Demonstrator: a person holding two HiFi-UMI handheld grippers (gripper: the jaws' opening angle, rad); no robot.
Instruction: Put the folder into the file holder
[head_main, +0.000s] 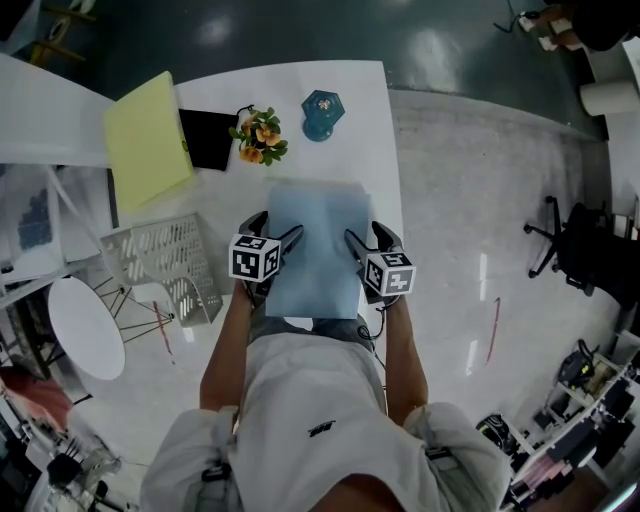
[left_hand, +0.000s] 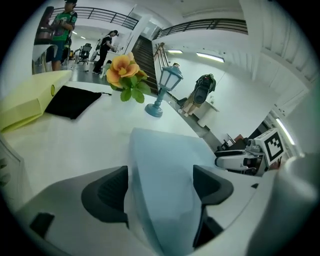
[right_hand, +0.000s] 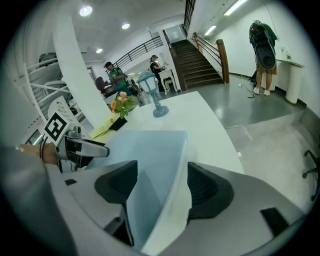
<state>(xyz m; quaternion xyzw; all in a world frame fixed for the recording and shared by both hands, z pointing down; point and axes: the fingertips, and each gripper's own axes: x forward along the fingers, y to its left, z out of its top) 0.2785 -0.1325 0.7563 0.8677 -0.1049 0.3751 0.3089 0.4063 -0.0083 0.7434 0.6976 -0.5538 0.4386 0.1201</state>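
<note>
A light blue folder (head_main: 315, 245) lies flat at the near edge of the white table (head_main: 375, 130), its near end overhanging. My left gripper (head_main: 278, 228) straddles its left edge and my right gripper (head_main: 367, 235) its right edge. In the left gripper view the folder (left_hand: 165, 170) runs between the wide-set dark pads (left_hand: 107, 192) without being pinched. The right gripper view shows the same: the folder (right_hand: 150, 160) sits loosely between spread pads (right_hand: 207, 187). Both grippers are open. The white mesh file holder (head_main: 165, 262) stands left of the table's near corner.
On the table's far part lie a yellow folder (head_main: 148, 138), a black pouch (head_main: 208, 137), a small flower pot (head_main: 260, 135) and a teal lantern (head_main: 321, 113). A round white stool (head_main: 85, 325) is at the left, an office chair (head_main: 570, 240) at the right.
</note>
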